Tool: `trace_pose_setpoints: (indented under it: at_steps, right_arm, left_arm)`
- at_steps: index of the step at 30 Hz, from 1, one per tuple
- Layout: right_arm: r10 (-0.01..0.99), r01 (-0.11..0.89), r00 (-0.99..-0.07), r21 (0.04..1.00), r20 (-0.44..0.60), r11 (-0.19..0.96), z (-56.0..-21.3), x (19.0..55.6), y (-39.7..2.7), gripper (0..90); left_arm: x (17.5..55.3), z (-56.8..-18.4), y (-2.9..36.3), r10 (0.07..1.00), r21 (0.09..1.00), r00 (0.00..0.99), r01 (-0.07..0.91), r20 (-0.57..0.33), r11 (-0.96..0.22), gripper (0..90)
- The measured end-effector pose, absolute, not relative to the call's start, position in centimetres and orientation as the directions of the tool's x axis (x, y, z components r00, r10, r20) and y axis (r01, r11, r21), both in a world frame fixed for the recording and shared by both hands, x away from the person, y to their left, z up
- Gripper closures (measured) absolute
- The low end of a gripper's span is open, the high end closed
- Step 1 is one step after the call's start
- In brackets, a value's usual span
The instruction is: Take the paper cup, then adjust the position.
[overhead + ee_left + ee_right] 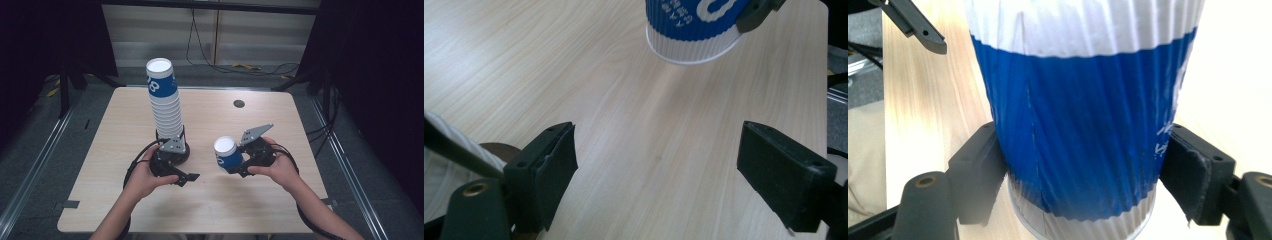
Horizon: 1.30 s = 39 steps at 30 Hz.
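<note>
left gripper (659, 165) – wide apart, empty | right gripper (1083, 175) – clamped on paper cup (1083, 100)

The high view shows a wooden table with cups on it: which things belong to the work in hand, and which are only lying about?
Part of the work:
- single blue and white ribbed paper cup, clamped in the right gripper
- tall stack of blue and white paper cups
- left gripper, open, beside the stack

Only lying about:
- black cables on the floor behind the table
- small round dark hole in the light wooden table
</note>
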State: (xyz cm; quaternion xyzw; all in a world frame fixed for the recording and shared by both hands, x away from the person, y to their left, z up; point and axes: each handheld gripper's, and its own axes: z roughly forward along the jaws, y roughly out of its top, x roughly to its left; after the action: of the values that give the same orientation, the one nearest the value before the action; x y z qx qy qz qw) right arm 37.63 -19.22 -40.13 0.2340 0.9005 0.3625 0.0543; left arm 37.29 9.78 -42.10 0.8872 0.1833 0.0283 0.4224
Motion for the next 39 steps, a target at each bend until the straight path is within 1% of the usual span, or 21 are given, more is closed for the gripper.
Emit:
trace_pose_setpoints:
  at_steps: [6,8,9,13,20,30,35,39]
  right_arm:
    - [0.444,0.372,-0.894,0.647,0.057,0.666,-40.6,37.5,-19.1,23.9]
    - [0.441,0.376,-0.895,0.647,0.068,0.663,-40.7,37.5,-19.1,24.0]
    - [0.438,0.371,-0.897,0.639,0.059,0.673,-40.8,37.4,-19.2,24.0]
    - [0.440,0.379,-0.896,0.629,0.065,0.679,-40.9,37.3,-19.2,24.0]
    - [0.423,0.375,-0.903,0.620,0.076,0.689,-41.2,37.1,-19.0,24.0]
    - [0.393,0.352,-0.917,0.594,0.064,0.723,-41.2,37.1,-18.3,24.0]
    - [0.389,0.353,-0.920,0.544,0.053,0.761,-40.9,37.2,-18.2,24.0]
    - [0.368,0.336,-0.929,0.529,0.047,0.779,-40.5,37.4,-18.1,24.0]
  left_arm:
    - [37.8,-41.9,8.9,0.328,0.765,0.939,0.285,-0.102,-0.578,16.1]
    - [37.9,-41.9,8.5,0.319,0.769,0.942,0.280,-0.105,-0.574,16.1]
    - [37.9,-41.8,8.1,0.300,0.770,0.948,0.267,-0.103,-0.580,16.0]
    - [37.9,-41.8,7.5,0.280,0.776,0.954,0.254,-0.104,-0.577,16.0]
    - [37.9,-41.6,7.1,0.273,0.779,0.957,0.247,-0.102,-0.576,16.0]
    - [38.1,-41.0,6.3,0.261,0.775,0.961,0.234,-0.092,-0.587,15.9]
    - [38.2,-40.9,5.9,0.250,0.779,0.964,0.222,-0.086,-0.586,15.9]
    - [38.0,-41.0,5.7,0.243,0.780,0.966,0.220,-0.090,-0.586,15.9]
